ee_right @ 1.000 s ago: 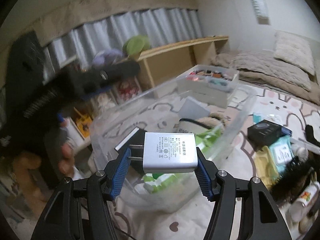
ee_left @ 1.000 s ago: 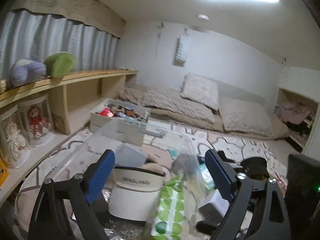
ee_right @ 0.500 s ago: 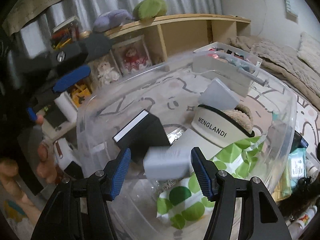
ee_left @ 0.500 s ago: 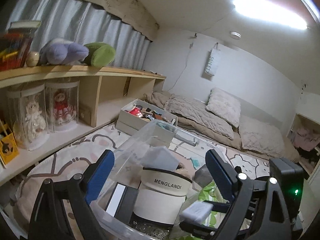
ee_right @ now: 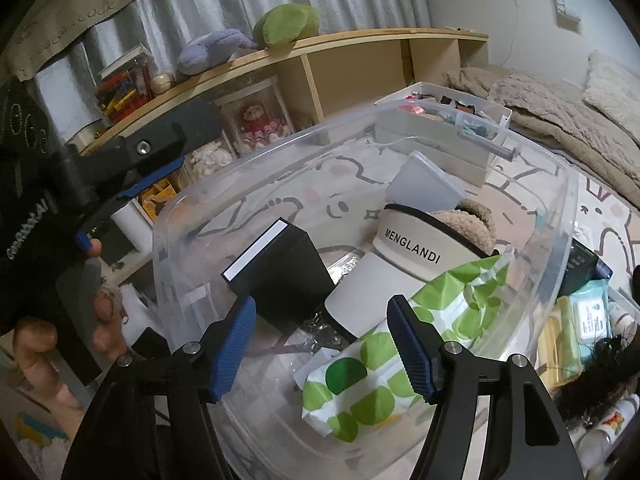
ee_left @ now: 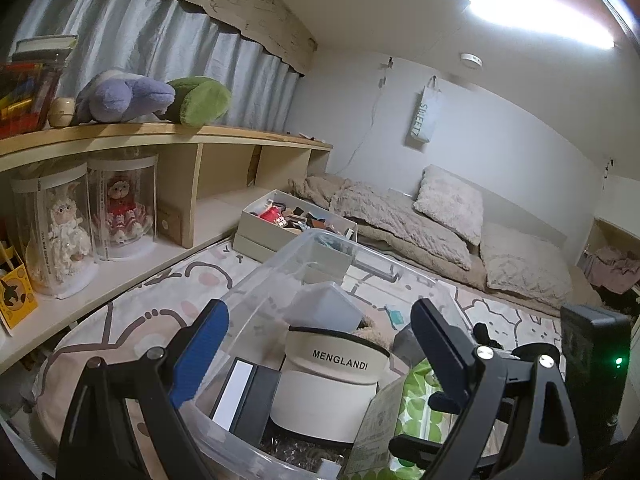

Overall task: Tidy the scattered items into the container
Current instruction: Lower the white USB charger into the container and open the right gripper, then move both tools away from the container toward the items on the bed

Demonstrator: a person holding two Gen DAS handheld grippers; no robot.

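My right hand-held gripper (ee_right: 322,344) hangs over clear container (ee_right: 568,216), jaws spread, empty. My left hand-held gripper (ee_left: 320,344) likewise agape at container rim. Right view alone shows green-dotted pack (ee_right: 384,368), wipes pack (ee_right: 592,316) outside on rug (ee_right: 600,216). Left view alone shows bed (ee_left: 400,216), ceiling light (ee_left: 536,12). Cap (ee_right: 404,256), black box (ee_right: 280,272) inside container.

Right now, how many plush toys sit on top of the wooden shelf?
2. A purple plush lies on the shelf top, and a green plush rests against its right side, toward the bed. Others farther left may be out of frame.
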